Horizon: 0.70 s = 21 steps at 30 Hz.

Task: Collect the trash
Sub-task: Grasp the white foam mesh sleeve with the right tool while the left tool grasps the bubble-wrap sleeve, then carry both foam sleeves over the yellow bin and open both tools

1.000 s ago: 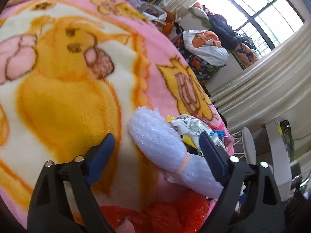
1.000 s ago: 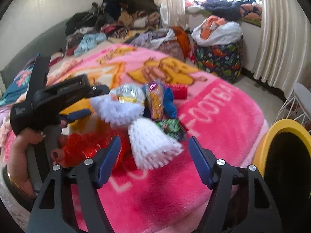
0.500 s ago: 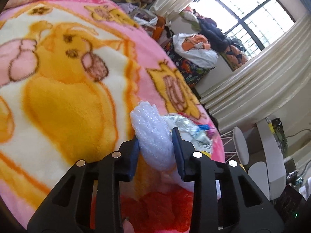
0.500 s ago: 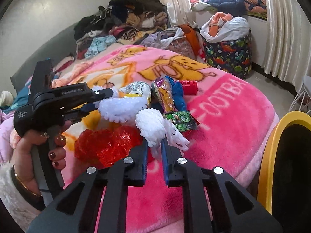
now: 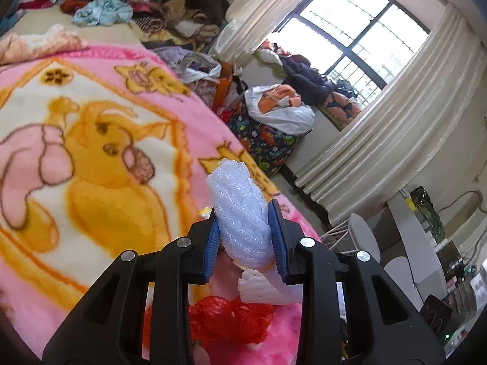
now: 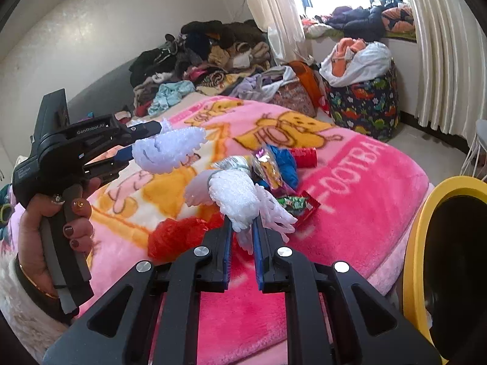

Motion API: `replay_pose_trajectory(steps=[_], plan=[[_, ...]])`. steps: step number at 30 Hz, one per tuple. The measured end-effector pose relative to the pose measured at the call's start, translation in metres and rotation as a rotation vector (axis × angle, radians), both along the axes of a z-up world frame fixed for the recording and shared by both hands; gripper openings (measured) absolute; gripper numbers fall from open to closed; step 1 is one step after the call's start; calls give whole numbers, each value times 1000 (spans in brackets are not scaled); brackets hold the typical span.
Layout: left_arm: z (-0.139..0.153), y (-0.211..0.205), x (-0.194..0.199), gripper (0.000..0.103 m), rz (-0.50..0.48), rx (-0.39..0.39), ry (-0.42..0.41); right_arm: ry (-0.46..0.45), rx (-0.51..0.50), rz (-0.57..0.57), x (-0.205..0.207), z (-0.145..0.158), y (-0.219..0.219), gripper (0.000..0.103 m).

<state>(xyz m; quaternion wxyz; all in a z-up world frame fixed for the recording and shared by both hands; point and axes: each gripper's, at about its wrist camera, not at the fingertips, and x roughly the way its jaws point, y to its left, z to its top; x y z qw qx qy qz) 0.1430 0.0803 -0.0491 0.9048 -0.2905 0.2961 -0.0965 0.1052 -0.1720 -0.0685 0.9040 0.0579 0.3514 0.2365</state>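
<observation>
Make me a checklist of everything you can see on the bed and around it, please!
Surface: pink cartoon blanket covering the bed.
Job's things: two white foam nets, one in each gripper; red plastic bag, snack wrappers, blue wrapper and red can lie on the blanket.
Clutter: clothes pile by the wall; dinosaur-print bag stuffed with laundry.
Grippers: left gripper shut on left foam net, lifted off the blanket; right gripper shut on right foam net.
Cables: a cord on the far wall.
Surroundings: yellow-rimmed bin beside the bed; window, curtains.
</observation>
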Motion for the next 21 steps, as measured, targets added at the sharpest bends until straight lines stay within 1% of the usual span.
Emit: replay_pose_trajectory(steps=[4,13,21], plan=[[11,-4,-6,24,-4,10,-27,-23,16,-9,-5,9,-4,12],[23,-14,-14,24,-22,29,-57,-46,39,-54,-15,20,-20,12],[34,-35,-21,24,-55,83,-80,-72,78,-116,-23,31,-46,12]])
